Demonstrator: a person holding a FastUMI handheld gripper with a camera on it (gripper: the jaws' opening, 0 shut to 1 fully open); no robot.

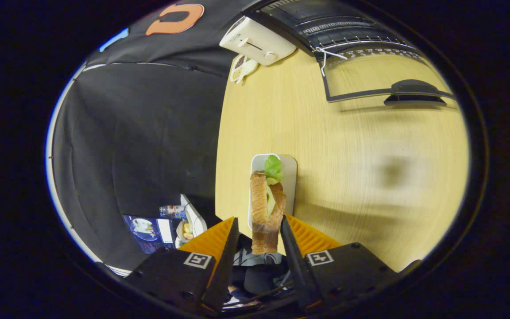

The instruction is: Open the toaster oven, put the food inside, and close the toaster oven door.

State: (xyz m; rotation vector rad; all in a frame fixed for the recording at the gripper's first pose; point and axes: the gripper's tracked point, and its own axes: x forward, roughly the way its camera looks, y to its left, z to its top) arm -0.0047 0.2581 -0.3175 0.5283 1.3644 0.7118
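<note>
Sandwich [266,208] held between gripper [260,230] jaws, white plate [288,177] beyond, toaster oven [352,40] door open.

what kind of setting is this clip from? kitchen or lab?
Looks like a staged kitchen booth, not a real kitchen: black cloth wall behind a pale wooden table; on the table a toaster oven with its door open and a white toaster. The gripper holds a sandwich between its fingers.
</note>
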